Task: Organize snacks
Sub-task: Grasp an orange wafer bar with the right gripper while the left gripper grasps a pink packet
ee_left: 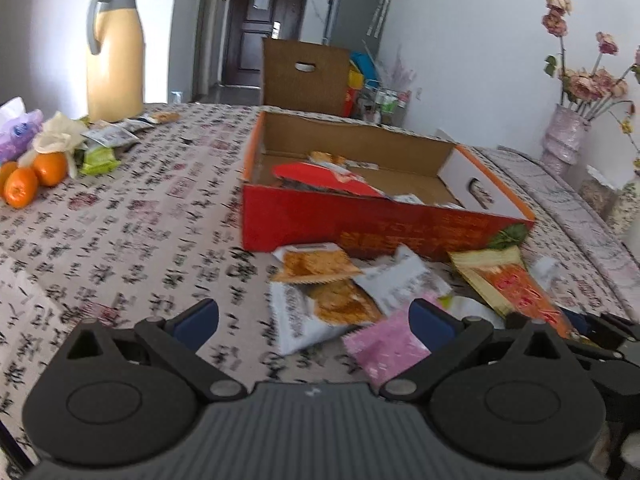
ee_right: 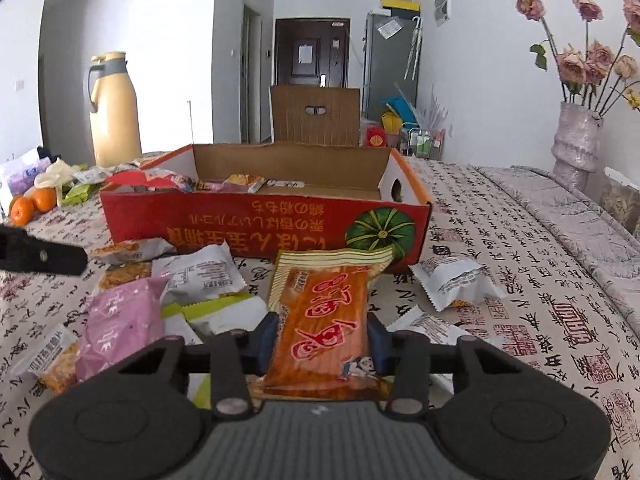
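The right hand-held gripper [ee_right: 322, 338], bottom centre, clasps the orange snack packet [ee_right: 332, 320] below the red box [ee_right: 264, 224]; the left hand-held gripper [ee_left: 314, 318] stands released above loose packets [ee_left: 320, 300].

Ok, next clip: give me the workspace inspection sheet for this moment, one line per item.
Surface: table under a calligraphy-print cloth.
Job's things: open red box with a few snacks inside; loose snack packets lie in front of it; orange packet sits between the right tool's fingers.
Clutter: yellow thermos, oranges, tissue pack, vase of dried roses.
Grippers: left tool open over the pile, holding nothing; right tool closed on the orange packet.
Cables: nothing seen.
Surroundings: dark door, grey fridge, brown carton behind the table.
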### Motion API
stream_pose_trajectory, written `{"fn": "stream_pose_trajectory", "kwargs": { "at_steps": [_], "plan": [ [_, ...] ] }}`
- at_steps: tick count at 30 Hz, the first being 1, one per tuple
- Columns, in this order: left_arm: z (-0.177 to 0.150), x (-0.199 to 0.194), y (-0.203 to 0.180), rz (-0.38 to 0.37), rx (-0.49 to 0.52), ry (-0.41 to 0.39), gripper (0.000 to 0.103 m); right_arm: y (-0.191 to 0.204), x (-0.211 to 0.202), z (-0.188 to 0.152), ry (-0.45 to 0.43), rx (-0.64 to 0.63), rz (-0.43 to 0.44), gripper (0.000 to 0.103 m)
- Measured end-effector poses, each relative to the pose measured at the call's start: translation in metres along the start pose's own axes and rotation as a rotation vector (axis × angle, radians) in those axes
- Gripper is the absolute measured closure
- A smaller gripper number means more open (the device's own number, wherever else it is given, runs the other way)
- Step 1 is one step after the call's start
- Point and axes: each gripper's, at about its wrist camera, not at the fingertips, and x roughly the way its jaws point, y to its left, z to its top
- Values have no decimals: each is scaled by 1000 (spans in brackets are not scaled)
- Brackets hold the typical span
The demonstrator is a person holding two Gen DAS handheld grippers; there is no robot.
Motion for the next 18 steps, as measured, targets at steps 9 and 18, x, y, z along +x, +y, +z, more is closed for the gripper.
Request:
{"fn": "stream_pose_trajectory", "kwargs": {
  "at_steps": [9, 18],
  "plan": [
    [-9, 14, -30, -61, -8, 91, 0, -13, -15, -2, -51, 50, 11, 62],
    [-13, 22, -47, -37, -28, 117, 3, -21, -20, -9, -62, 71, 28, 62]
  ]
}}
